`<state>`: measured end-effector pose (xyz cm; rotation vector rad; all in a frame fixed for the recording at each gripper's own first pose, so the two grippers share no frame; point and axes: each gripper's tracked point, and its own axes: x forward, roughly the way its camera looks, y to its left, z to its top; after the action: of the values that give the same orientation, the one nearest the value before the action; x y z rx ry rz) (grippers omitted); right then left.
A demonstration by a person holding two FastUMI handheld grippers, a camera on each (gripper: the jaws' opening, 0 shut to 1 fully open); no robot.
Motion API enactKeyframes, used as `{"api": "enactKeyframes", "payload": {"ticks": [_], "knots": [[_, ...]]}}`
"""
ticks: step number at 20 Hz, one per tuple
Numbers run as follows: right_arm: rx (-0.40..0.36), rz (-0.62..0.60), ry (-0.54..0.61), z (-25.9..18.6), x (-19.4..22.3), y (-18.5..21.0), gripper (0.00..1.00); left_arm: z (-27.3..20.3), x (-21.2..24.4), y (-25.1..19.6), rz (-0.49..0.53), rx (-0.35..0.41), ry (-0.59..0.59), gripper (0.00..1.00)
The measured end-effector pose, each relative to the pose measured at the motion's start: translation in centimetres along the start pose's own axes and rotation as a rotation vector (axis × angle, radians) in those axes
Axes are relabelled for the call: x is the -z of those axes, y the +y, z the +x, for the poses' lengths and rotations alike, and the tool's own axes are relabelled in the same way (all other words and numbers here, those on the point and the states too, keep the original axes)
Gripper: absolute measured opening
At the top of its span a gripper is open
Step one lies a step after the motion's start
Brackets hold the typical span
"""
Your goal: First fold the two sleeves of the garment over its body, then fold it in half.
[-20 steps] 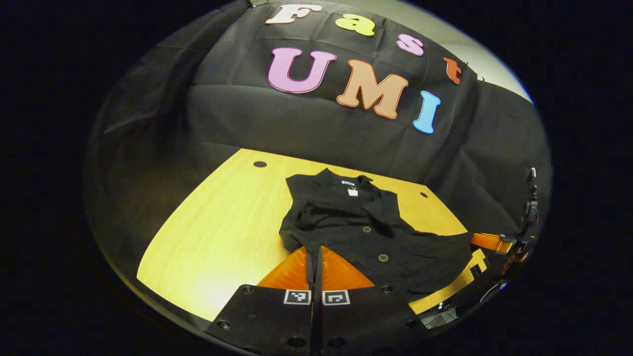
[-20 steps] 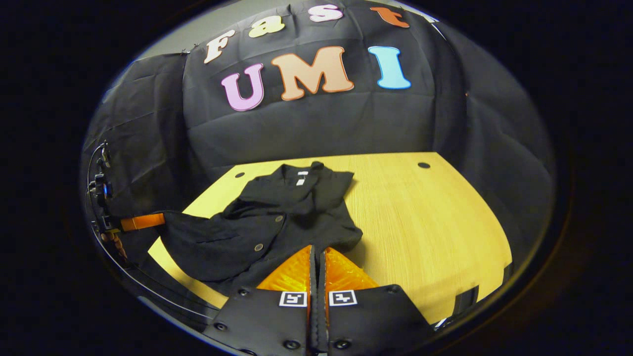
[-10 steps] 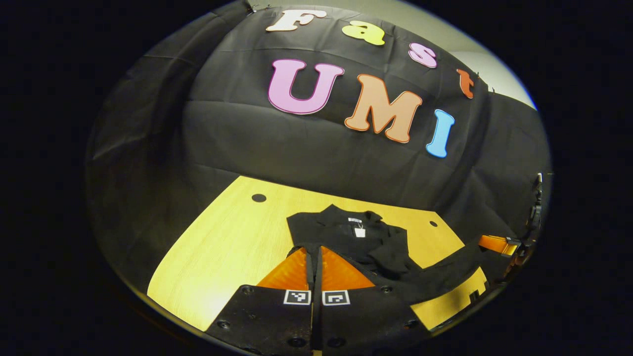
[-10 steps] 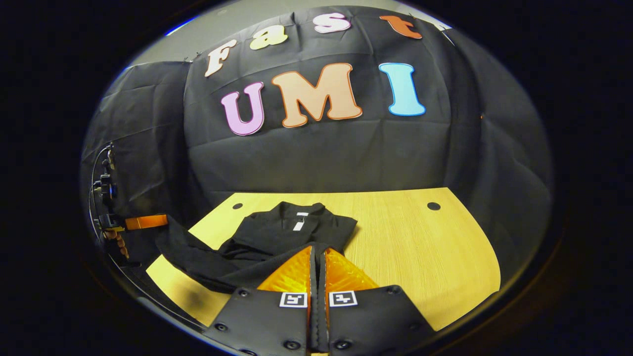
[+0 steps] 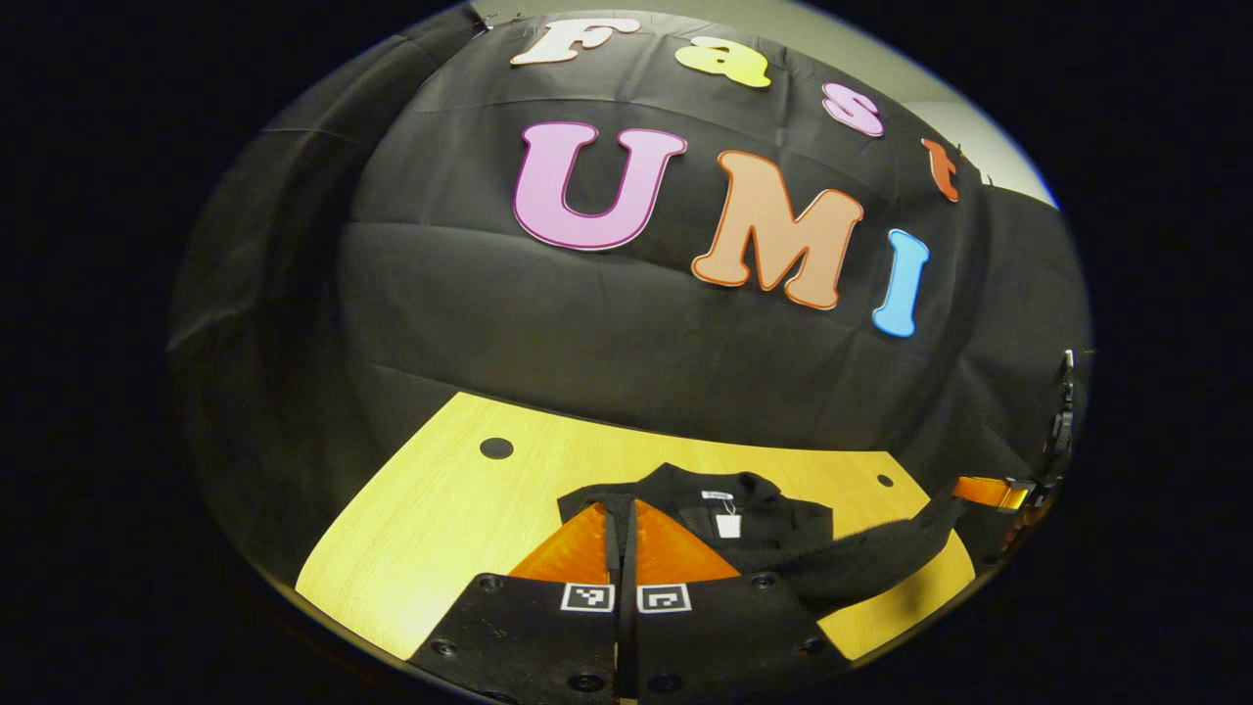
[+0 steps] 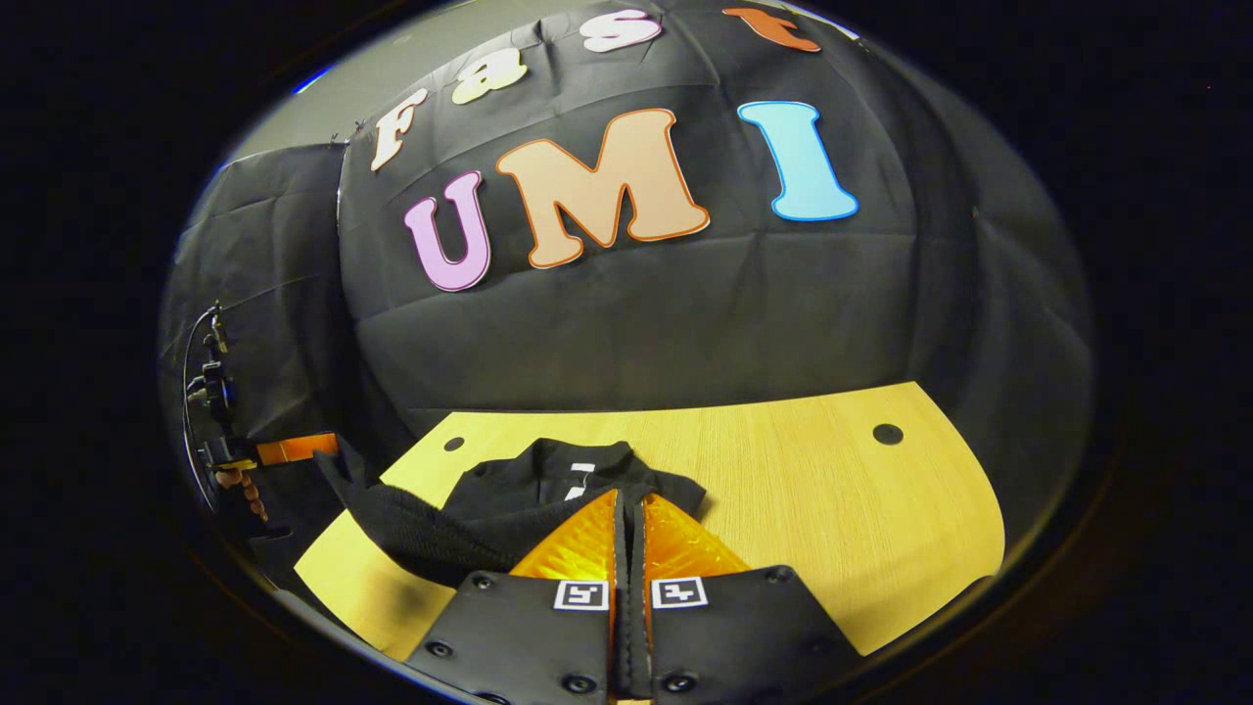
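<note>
A black buttoned garment [image 5: 773,524] lies on the yellow table [image 5: 431,519], its collar and white tag [image 5: 726,526] toward the wall. My left gripper [image 5: 621,506] is shut on one corner of the hem, lifted over the garment's body. The hem runs as a taut band to the right gripper [image 5: 991,493] at the far right. In the right gripper view, my right gripper [image 6: 627,494] is shut on the other hem corner above the garment [image 6: 519,485]. The raised hem [image 6: 401,514] stretches left to the left gripper [image 6: 294,448]. The lower body of the garment is hidden under the lifted hem.
The table [image 6: 842,509] has bare wood to the right of the garment and small round dark holes [image 6: 888,434] [image 5: 496,448] near its back corners. The black cloth wall rises just behind the table. A hand [image 6: 245,490] holds the left gripper.
Both grippers have carried the hem up and forward toward the collar. The buttoned front has gone out of sight under the lifted hem, and the wall is closer.
</note>
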<state>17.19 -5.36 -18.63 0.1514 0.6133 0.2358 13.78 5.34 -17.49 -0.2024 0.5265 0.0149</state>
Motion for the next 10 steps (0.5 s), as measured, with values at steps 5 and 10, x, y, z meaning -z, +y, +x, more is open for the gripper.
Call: {"api": "enactKeyframes", "payload": {"ticks": [5, 10], "knots": [[0.0, 0.01, 0.009, 5.0, -2.2, -2.0, 0.02, 5.0, -1.2, -0.1, 0.024, -0.01, 0.012, 0.0], [0.001, 0.018, 0.033, 9.1, -3.1, -3.4, 0.02, 9.2, -1.4, 0.1, 0.045, -0.035, 0.023, 0.0]]}}
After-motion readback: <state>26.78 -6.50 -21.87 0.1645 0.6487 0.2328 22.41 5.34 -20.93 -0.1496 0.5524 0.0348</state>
